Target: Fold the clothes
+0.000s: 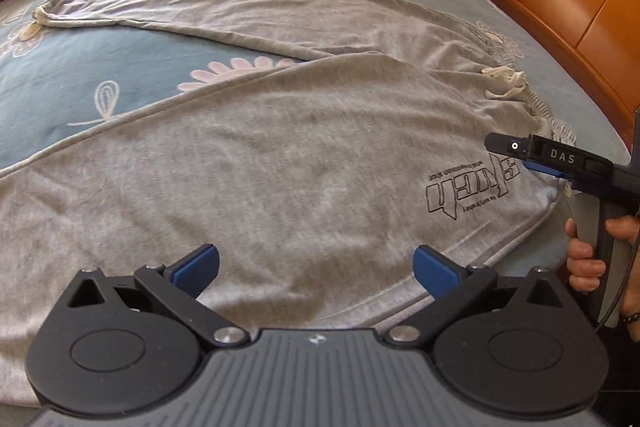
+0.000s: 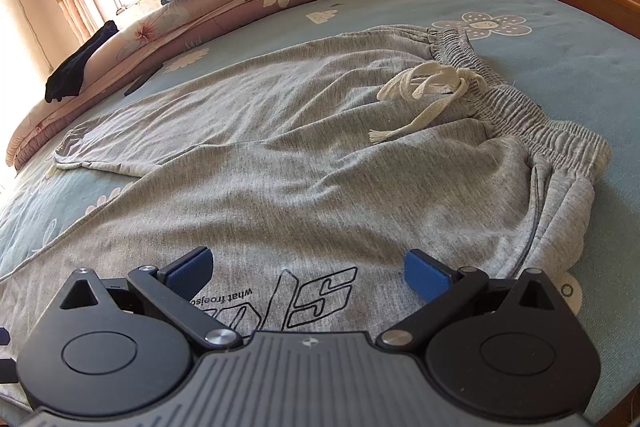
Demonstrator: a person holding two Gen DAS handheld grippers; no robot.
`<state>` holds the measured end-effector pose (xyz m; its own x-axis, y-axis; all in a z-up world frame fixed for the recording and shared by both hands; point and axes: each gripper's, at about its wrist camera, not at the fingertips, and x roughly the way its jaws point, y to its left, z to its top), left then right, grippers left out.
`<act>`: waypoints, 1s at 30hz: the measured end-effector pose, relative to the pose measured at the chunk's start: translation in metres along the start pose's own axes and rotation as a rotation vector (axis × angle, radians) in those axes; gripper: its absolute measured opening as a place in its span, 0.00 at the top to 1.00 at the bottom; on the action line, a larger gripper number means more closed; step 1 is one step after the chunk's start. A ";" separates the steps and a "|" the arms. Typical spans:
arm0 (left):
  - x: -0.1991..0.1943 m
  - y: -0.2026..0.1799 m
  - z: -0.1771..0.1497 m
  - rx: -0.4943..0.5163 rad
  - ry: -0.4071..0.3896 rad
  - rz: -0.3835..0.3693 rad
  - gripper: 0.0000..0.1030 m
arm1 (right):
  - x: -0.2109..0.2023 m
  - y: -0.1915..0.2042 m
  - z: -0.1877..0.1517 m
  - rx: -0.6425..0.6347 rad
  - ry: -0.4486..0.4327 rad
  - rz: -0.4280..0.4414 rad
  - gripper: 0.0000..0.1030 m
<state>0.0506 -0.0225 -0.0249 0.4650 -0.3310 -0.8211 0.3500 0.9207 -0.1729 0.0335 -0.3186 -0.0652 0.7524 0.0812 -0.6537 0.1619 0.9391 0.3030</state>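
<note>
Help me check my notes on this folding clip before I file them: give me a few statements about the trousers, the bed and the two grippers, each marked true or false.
1. The grey trousers lie spread out on the bed. True.
2. The left gripper is clamped on the fabric. False: its jaws stand open with nothing between them.
3. The drawstring at the waistband is white. True.
4. The right gripper is shut. False: its jaws are wide apart above the printed lettering.
5. The trousers are already folded in half. False: the two legs lie apart, with bedsheet showing between them.
6. Folded quilts are stacked at the far side of the bed. True.
</note>
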 end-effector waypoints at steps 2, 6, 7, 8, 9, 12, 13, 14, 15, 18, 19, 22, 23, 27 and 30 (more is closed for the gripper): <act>0.016 -0.011 0.000 -0.014 0.027 -0.015 0.01 | 0.000 0.001 -0.001 -0.016 -0.001 -0.005 0.00; 0.027 -0.022 -0.013 -0.024 0.027 -0.013 0.01 | 0.000 0.001 -0.003 -0.036 -0.001 -0.003 0.00; 0.026 -0.023 -0.017 -0.018 0.016 -0.006 0.01 | 0.000 0.001 -0.003 -0.039 -0.001 -0.002 0.00; 0.025 -0.023 -0.020 -0.021 0.007 -0.002 0.01 | 0.000 0.001 -0.003 -0.041 0.000 -0.002 0.00; 0.023 -0.023 -0.023 -0.025 -0.001 0.001 0.01 | 0.001 0.001 -0.003 -0.042 0.001 -0.003 0.00; 0.020 -0.019 -0.025 -0.063 -0.019 0.002 0.01 | 0.001 0.003 -0.003 -0.050 0.003 -0.014 0.00; 0.020 -0.017 -0.026 -0.079 -0.026 0.000 0.01 | 0.002 0.004 -0.003 -0.054 0.003 -0.018 0.00; 0.019 -0.016 -0.026 -0.096 -0.034 -0.002 0.01 | 0.002 0.005 -0.003 -0.057 0.003 -0.024 0.00; 0.019 -0.015 -0.026 -0.110 -0.041 -0.004 0.01 | 0.002 0.006 -0.004 -0.062 0.003 -0.029 0.00; 0.019 -0.012 -0.026 -0.131 -0.054 -0.012 0.01 | 0.003 0.008 -0.007 -0.071 -0.008 -0.043 0.00; 0.019 -0.011 -0.026 -0.134 -0.058 -0.018 0.01 | 0.003 0.009 -0.008 -0.071 -0.016 -0.047 0.00; 0.018 -0.006 -0.026 -0.146 -0.061 -0.047 0.01 | 0.004 0.012 -0.014 -0.102 -0.043 -0.064 0.00; 0.017 -0.003 -0.025 -0.160 -0.062 -0.059 0.01 | 0.005 0.014 -0.016 -0.131 -0.043 -0.077 0.00; 0.017 0.002 -0.023 -0.195 -0.060 -0.085 0.01 | 0.015 0.035 -0.014 -0.281 0.025 -0.160 0.00; 0.017 0.002 -0.023 -0.179 -0.054 -0.088 0.01 | 0.005 0.030 0.006 -0.230 0.081 -0.070 0.00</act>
<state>0.0403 -0.0219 -0.0519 0.4834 -0.4180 -0.7692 0.2433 0.9082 -0.3406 0.0461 -0.2918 -0.0556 0.6896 0.0314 -0.7235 0.0549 0.9939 0.0955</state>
